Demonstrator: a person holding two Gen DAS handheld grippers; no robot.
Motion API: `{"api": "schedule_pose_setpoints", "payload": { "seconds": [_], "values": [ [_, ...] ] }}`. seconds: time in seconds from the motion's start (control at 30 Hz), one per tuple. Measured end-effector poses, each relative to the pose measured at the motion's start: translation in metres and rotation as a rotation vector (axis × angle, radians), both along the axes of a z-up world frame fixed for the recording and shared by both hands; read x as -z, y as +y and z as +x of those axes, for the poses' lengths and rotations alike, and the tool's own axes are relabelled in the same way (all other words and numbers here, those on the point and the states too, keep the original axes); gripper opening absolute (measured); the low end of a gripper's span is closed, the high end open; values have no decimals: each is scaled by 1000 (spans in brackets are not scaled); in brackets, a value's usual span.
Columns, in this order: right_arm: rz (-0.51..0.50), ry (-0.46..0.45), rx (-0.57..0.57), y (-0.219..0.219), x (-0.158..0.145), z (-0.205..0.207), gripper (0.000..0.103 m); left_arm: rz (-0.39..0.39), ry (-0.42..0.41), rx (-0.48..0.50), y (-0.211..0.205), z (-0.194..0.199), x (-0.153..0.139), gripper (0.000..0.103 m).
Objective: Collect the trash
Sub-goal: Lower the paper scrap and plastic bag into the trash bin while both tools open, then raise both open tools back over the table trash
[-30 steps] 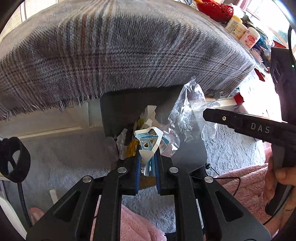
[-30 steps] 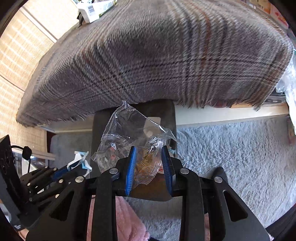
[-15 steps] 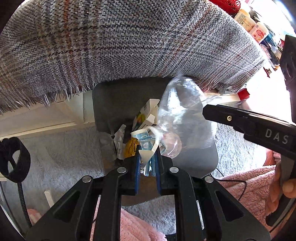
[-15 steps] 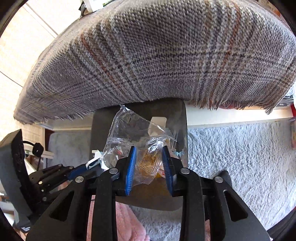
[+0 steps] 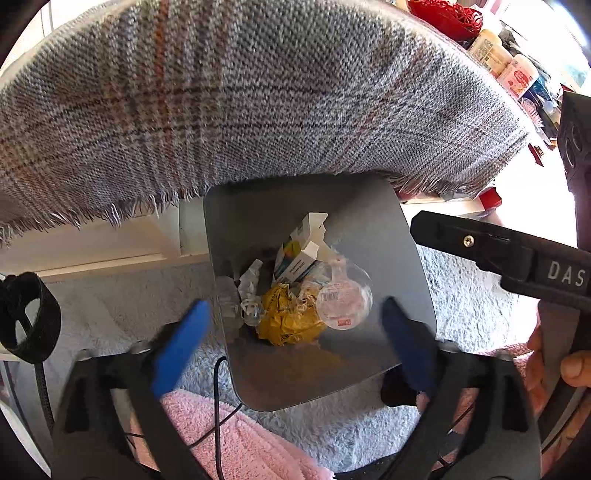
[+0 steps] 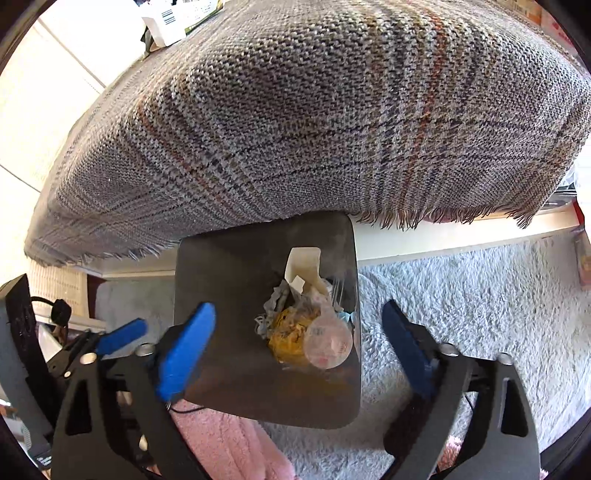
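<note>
Both grippers have just sprung their jaws wide and nothing sits between the pads now — the left gripper (image 5: 291, 347) has let go of its blue-and-white scrap, the right gripper (image 6: 299, 347) its clear plastic bag. Both pieces are down in the grey trash bin (image 5: 369, 229) directly below, the clear plastic bag (image 5: 345, 299) lying on a crumpled yellow wrapper (image 5: 288, 317) beside a small white carton (image 5: 301, 251); the blue-and-white scrap can't be picked out in the pile. So this load looks delivered — likely next is going for more litter, if any remains. The bin stands on a fluffy grey rug (image 6: 480, 295), tucked partly under a plaid fringed blanket (image 5: 240, 103). A pink towel (image 5: 229, 439) lies near the bin's front edge, and bottles and a red basket (image 5: 447, 16) crowd the far right.
</note>
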State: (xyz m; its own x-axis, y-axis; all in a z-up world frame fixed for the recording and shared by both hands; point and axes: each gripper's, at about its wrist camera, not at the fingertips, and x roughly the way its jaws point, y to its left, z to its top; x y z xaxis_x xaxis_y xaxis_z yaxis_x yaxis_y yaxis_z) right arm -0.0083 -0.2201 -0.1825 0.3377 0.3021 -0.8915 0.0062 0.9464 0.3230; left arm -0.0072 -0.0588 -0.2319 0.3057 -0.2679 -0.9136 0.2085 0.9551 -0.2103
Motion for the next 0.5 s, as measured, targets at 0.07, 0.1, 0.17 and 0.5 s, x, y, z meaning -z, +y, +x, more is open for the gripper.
{"api": "schedule_pose_setpoints", "payload": {
  "seconds": [0.07, 0.1, 0.17, 0.5],
  "values": [
    [6, -10, -6, -1, -2, 0, 100, 1, 19, 11, 2, 1, -1, 95],
    [7, -17, -8, -1, -3, 0, 100, 3, 24, 15, 2, 1, -1, 95],
    [13, -27, -3, -2, -6, 0, 100, 4, 18, 21, 2, 0, -5, 95],
    [111, -90, 56, -23, -45, 3, 100, -15, -74, 0, 24, 3, -57, 95]
  ]
}}
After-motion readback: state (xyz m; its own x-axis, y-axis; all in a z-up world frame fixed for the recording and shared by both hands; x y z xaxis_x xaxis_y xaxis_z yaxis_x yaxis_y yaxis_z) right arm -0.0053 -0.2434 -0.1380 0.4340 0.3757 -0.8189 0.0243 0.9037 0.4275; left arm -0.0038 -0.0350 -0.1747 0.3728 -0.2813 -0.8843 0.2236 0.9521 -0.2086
